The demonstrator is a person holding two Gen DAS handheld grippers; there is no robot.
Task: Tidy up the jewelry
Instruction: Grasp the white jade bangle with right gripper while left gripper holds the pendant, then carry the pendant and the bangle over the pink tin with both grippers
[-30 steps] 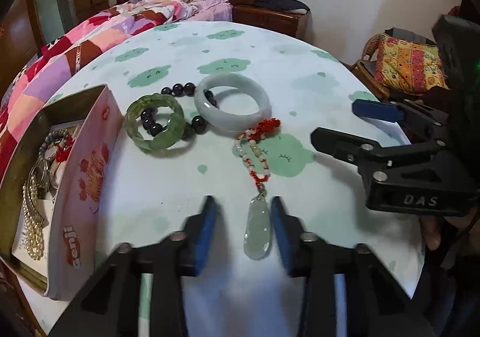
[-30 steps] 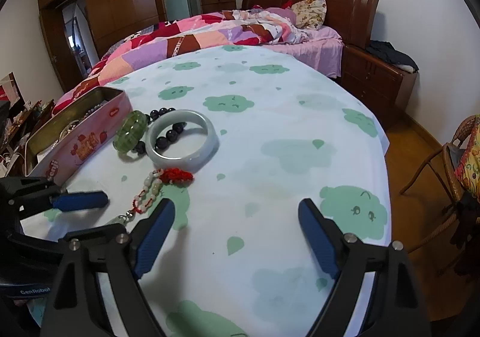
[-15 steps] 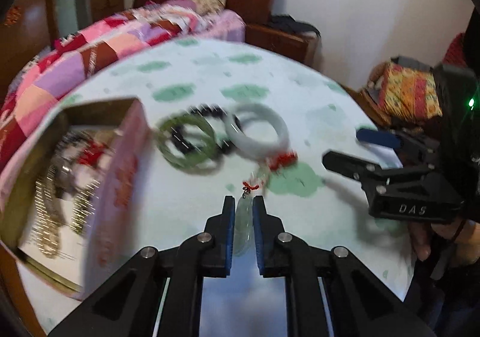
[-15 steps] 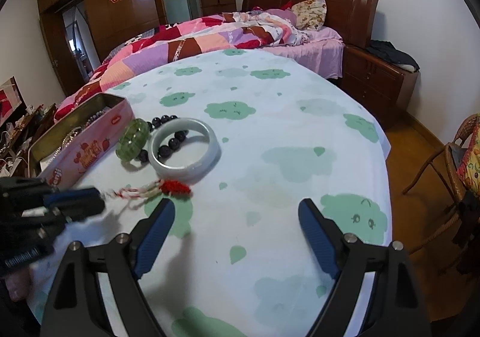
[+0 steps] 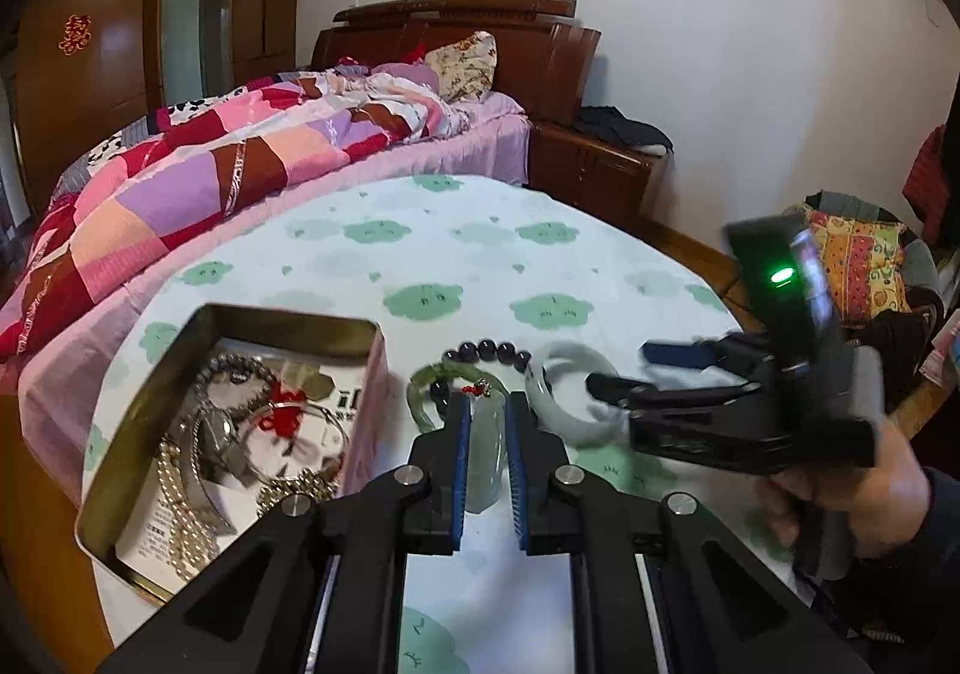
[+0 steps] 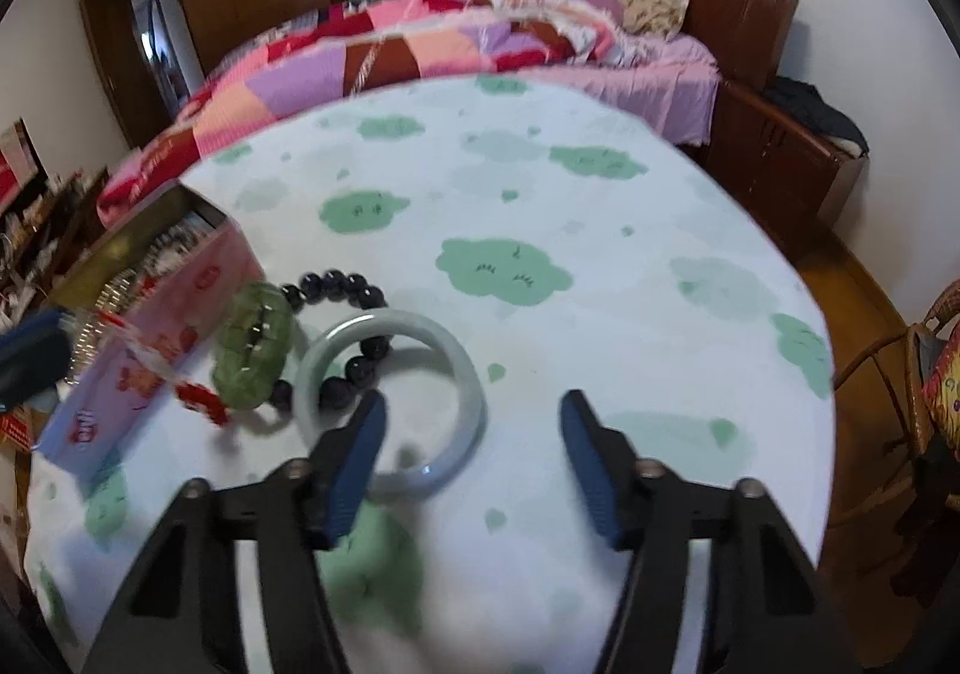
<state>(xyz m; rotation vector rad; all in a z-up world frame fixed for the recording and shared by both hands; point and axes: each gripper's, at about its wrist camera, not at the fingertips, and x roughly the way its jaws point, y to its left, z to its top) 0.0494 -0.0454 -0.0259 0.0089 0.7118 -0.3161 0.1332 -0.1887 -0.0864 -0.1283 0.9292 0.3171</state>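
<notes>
The left gripper (image 5: 486, 422) pinches the pale green jade pendant (image 5: 487, 455) above the table, its red-beaded cord (image 6: 174, 374) blurred. The right gripper (image 6: 471, 434), jaws just closing, holds nothing; one finger hides part of the pale jade bangle (image 6: 393, 404).

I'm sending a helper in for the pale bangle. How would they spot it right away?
On the round table with the cloud-print cloth, look right of the pink tin. The pale bangle is a smooth, solid, whitish-green ring lying flat, overlapping the dark bead bracelet, unlike the ridged, deeper green bracelet beside it.
</notes>
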